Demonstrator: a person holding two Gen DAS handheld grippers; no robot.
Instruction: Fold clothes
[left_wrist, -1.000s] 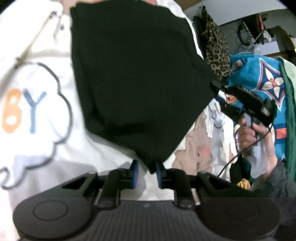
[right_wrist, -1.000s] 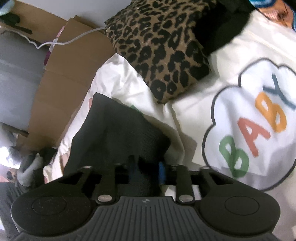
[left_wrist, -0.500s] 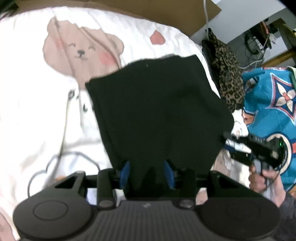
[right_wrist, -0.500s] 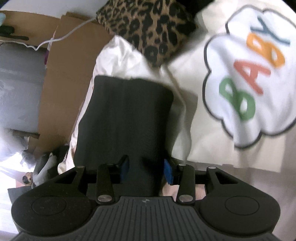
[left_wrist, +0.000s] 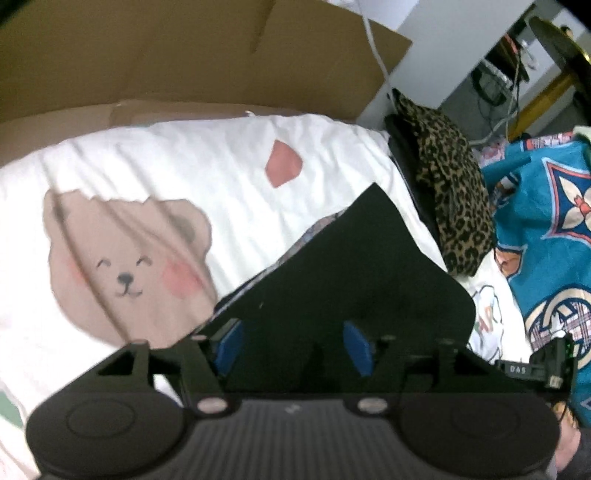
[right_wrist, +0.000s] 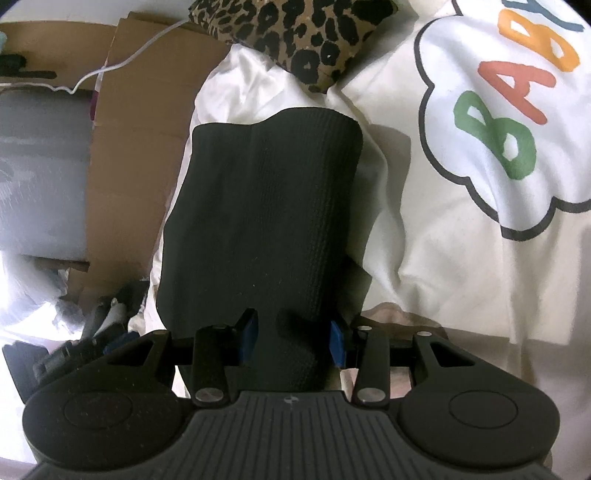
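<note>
- White bedsheet (left_wrist: 192, 166), printed with a bear (left_wrist: 122, 266), a pink heart (left_wrist: 283, 169) and "BABY" lettering (right_wrist: 513, 92).
- Leopard-print cushion (left_wrist: 454, 199), at the bed's edge.
- Blue patterned cloth (left_wrist: 546, 229), beside the cushion.
- Cardboard (left_wrist: 147, 55), behind the bed.
- White cable (right_wrist: 110, 70), across the cardboard.

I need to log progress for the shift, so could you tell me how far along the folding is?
Done: the black garment lies folded into a compact rectangle on the white printed bedding. In hand: both grippers, left and right, are open, fingers straddling its near edge. Left: the crumpled leopard-print garment nearby looks unfolded.
</note>
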